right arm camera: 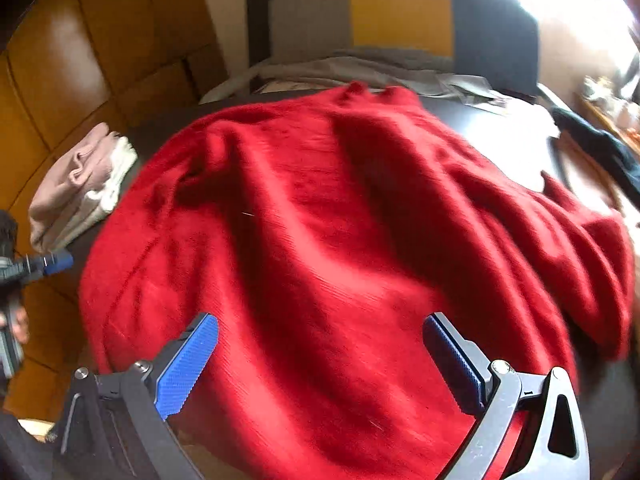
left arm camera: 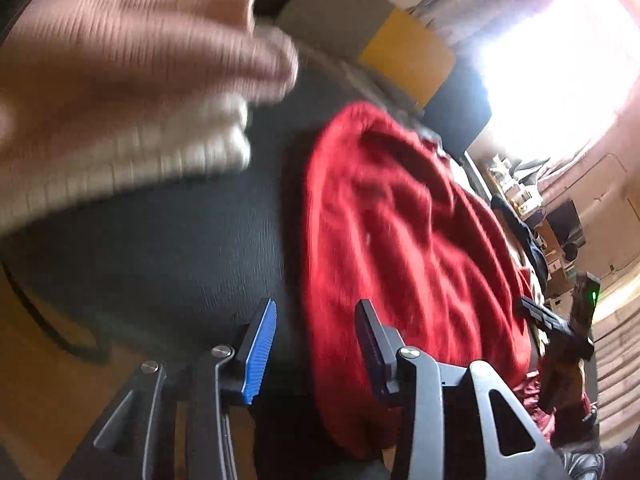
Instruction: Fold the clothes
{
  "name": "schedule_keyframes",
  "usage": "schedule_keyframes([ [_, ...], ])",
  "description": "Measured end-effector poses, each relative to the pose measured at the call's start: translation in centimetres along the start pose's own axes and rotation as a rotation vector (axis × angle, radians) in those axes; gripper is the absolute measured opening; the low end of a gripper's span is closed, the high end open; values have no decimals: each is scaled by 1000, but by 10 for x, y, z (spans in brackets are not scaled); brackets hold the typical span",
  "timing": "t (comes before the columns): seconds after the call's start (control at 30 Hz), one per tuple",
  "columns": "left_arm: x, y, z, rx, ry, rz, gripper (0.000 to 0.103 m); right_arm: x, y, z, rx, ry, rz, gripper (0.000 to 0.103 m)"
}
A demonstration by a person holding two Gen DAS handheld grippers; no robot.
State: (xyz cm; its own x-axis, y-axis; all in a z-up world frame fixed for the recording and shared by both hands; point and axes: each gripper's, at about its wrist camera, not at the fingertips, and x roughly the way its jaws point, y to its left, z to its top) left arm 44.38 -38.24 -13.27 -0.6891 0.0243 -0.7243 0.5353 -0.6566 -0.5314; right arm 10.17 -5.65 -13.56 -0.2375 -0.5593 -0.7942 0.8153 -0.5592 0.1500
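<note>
My right tool (right arm camera: pixel 320 360) hangs open over the red sweater (right arm camera: pixel 320 240), which runs toward twelve o'clock; my left tool (left arm camera: pixel 316 352), open, sits at its nine o'clock edge.

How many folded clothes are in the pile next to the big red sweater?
2: a folded pink knit garment on top and a folded cream knit garment under it, stacked at the dark table's edge, left of the red sweater. More may hide beneath.

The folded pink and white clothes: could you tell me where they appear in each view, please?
Left wrist: folded pink and white clothes fill the upper left, blurred.
Right wrist: small stack at the left edge, beside the red sweater.
Shared landmark: the yellow panel behind the table.
</note>
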Motion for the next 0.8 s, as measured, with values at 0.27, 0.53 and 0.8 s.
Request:
schedule_keyframes([
  [0.27,21,-38,-12,83,-23,120,34,5,21,7,-42,22,29,103],
  [0.53,-24,-59,36,135,-167,216,5,19,29,29,-82,-9,54,103],
  [0.8,-132,-79,139,269,-458,420,5,53,68,32,-176,53,170,103],
])
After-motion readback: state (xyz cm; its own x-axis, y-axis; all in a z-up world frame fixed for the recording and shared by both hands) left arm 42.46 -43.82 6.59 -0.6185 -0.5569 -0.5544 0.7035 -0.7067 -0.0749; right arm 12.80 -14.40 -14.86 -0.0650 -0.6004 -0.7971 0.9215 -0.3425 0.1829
